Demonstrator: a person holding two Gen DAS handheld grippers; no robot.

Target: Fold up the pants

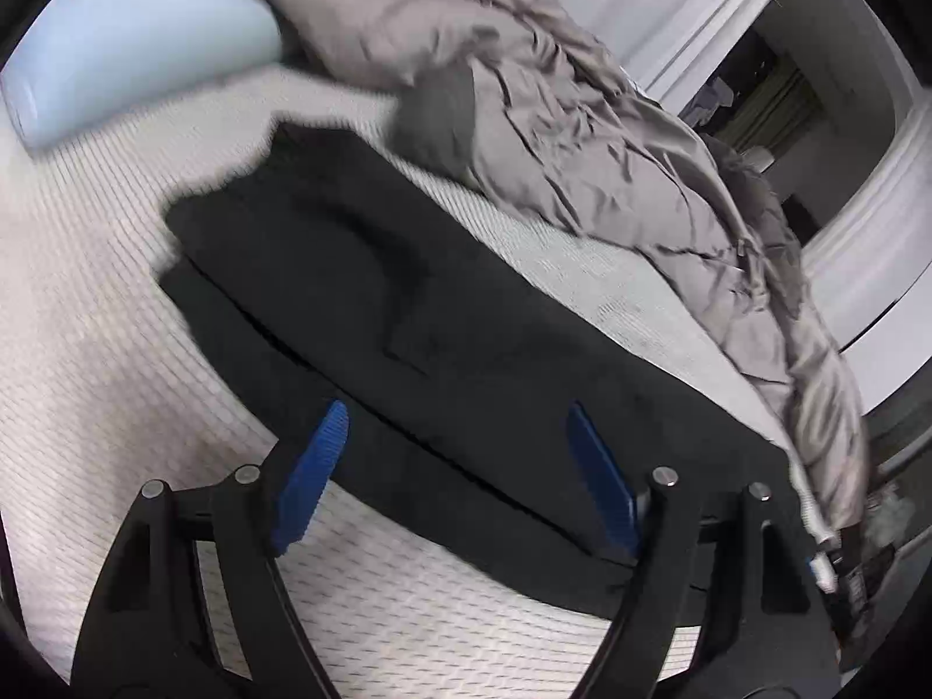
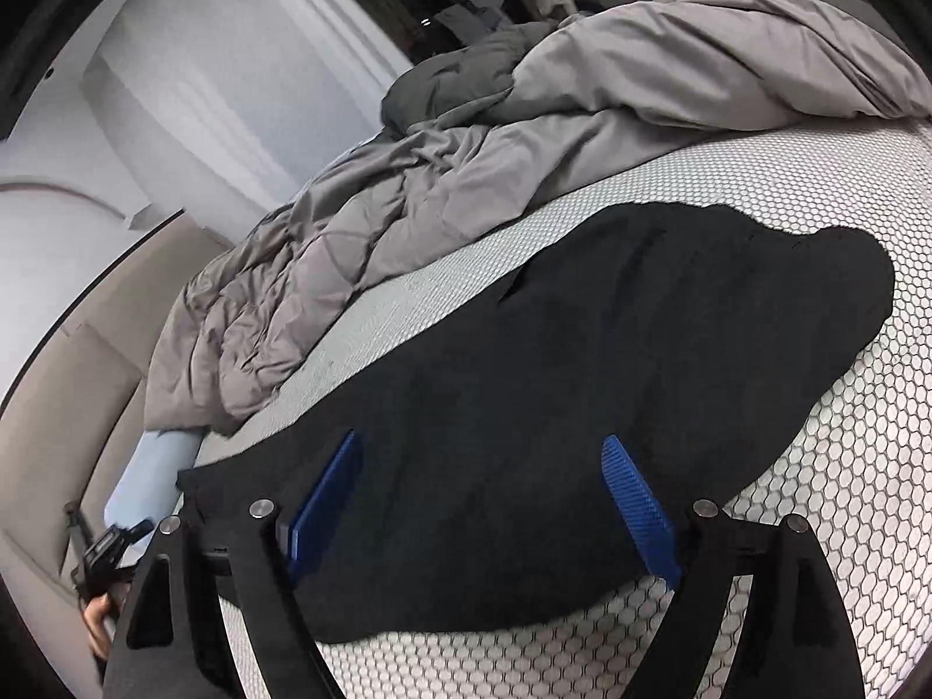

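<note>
Black pants (image 1: 419,314) lie flat on the white patterned mattress (image 1: 87,303), folded lengthwise with one layer over the other. My left gripper (image 1: 454,437) is open, its blue pads (image 1: 314,466) just above the near edge of the pants. In the right wrist view the pants (image 2: 582,384) spread across the mattress (image 2: 815,524). My right gripper (image 2: 477,466) is open and holds nothing, with its blue pads (image 2: 638,507) over the near end of the pants.
A rumpled grey duvet (image 1: 582,134) lies along the far side of the bed, also in the right wrist view (image 2: 466,175). A light blue pillow (image 1: 134,52) sits at one end. Beyond the bed are white walls and a dark doorway (image 1: 775,93).
</note>
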